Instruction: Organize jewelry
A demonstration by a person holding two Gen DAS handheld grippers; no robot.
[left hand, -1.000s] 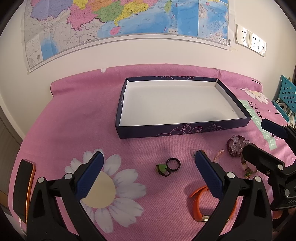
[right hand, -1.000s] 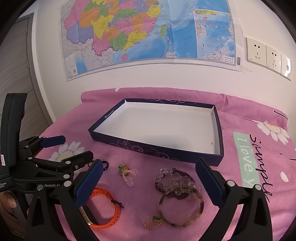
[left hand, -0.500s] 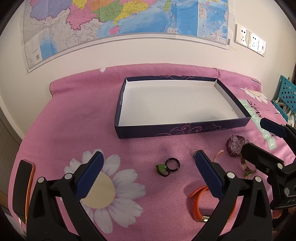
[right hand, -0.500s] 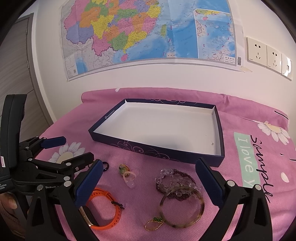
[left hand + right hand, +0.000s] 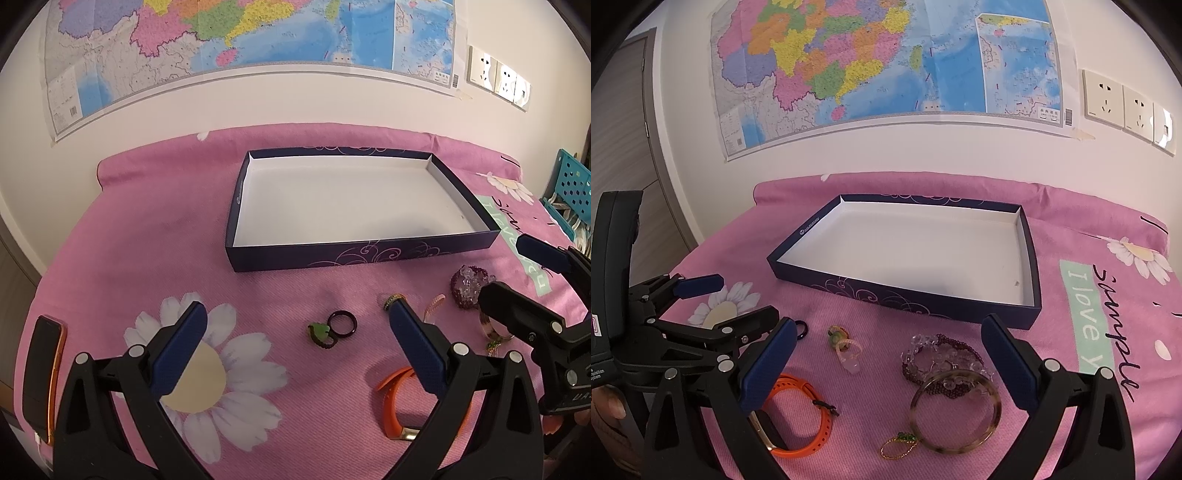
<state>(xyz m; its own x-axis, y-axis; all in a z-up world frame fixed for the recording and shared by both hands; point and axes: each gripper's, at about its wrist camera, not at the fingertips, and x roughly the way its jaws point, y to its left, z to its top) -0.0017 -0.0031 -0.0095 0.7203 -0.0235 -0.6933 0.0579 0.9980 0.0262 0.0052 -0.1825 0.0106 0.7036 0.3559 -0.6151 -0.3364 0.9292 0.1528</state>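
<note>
An empty dark blue box (image 5: pixel 364 254) (image 5: pixel 923 299) with a white inside lies on the pink cloth. In front of it are a black ring (image 5: pixel 343 324), a green ring (image 5: pixel 320 334), an orange band (image 5: pixel 390 410) (image 5: pixel 803 415), a purple bead cluster (image 5: pixel 467 286) (image 5: pixel 942 360), a mottled bangle (image 5: pixel 955 415), pale rings (image 5: pixel 846 345) and a gold and green chain (image 5: pixel 899 445). My left gripper (image 5: pixel 295 339) stands open above the rings. My right gripper (image 5: pixel 886 350) stands open above the bangle and beads. Each gripper shows in the other's view: the left (image 5: pixel 727 301), the right (image 5: pixel 517 267).
A phone in an orange case (image 5: pixel 42 373) lies at the cloth's left edge. The wall behind carries a map (image 5: pixel 240 40) and power sockets (image 5: pixel 1126 105). A teal perforated basket (image 5: pixel 570 188) stands off to the right.
Both grippers have eased slightly; the box and jewelry shifted a little in view. Nothing was picked up or let go.
</note>
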